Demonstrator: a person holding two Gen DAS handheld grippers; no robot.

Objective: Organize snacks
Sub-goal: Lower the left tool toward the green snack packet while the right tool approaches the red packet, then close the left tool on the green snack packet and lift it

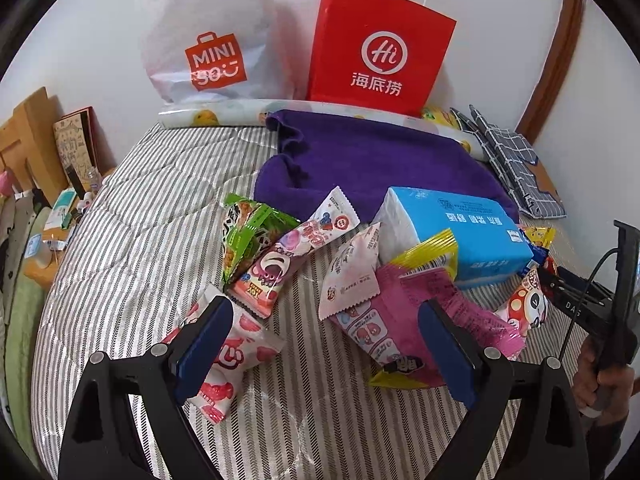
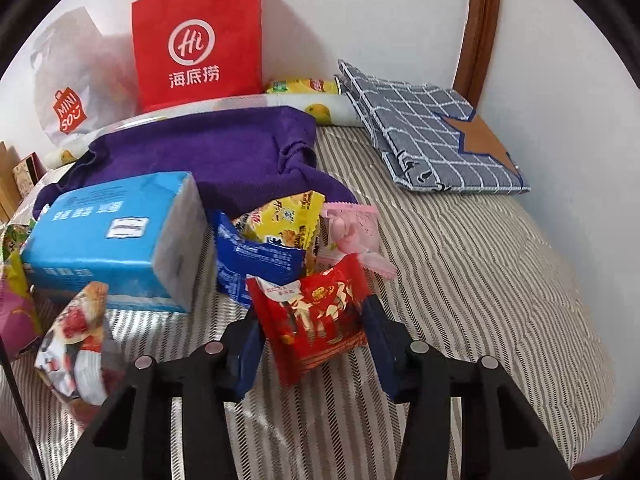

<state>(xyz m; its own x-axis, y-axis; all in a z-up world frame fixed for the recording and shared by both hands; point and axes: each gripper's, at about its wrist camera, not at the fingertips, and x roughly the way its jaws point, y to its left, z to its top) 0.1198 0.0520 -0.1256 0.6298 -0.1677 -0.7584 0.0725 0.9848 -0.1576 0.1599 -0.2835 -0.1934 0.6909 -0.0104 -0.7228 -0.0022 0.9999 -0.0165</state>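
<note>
Striped bedspread — grey and white, covers the whole surface and bears everything listed below.

Purple towel — crumpled, at the middle back, its near edge under the blue tissue pack.

Red paper bag — upright against the wall, white "Hi" mark on its face. White plastic bag with an orange logo stands just beside it.

Checked grey cloth — folded, with a brown star patch, lying well apart from the snacks near the wooden door frame.

Blue tissue pack — lying on its side among the snack packets, touching several of them.

Snack packets, loose pile near the middle of the bedspread:
- magenta packet, with a yellow-edged wrapper tucked against it;
- pink bear packet, leaning on a green packet;
- pale pink packet, lying over the magenta one;
- white-and-red packet, nearest the left tongs;
- mushroom-print packet, beside the tissue pack;
- dark blue packet, yellow packet and light pink wrapper, bunched behind the red one.

Left gripper — fingers spread wide, holding nothing; its left pad overlaps the white-and-red packet, its right pad the magenta packet, though contact cannot be confirmed.

Right gripper — fingers closed in on a red packet, which sits tilted between the pads just in front of the blue and yellow packets.
</note>
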